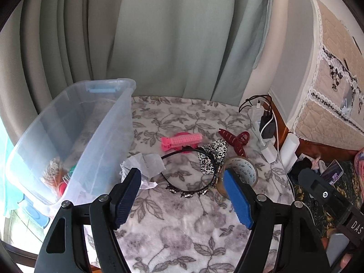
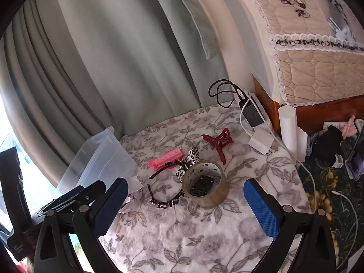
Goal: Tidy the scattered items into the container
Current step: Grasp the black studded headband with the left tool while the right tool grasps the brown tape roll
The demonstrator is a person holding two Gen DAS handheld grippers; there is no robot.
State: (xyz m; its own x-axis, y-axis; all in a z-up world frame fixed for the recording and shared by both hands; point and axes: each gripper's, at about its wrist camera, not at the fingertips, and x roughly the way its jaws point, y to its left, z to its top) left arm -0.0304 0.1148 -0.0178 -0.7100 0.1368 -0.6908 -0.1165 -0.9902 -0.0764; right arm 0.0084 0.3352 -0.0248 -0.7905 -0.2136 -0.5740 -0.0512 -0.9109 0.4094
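Your clear plastic storage bin (image 1: 68, 141) fills the left of the left wrist view, on the floral-covered desk (image 1: 182, 227), with small colourful bits piled in its near corner. Centre frame, the brown roll of packing tape (image 2: 204, 184), black studded headband (image 1: 193, 170) and pink hair roller clip (image 1: 182, 141) lie scattered. Bare cloth spreads lower centre. Your left gripper (image 1: 182, 195) and right gripper (image 2: 186, 204) have jaws apart, holding nothing.
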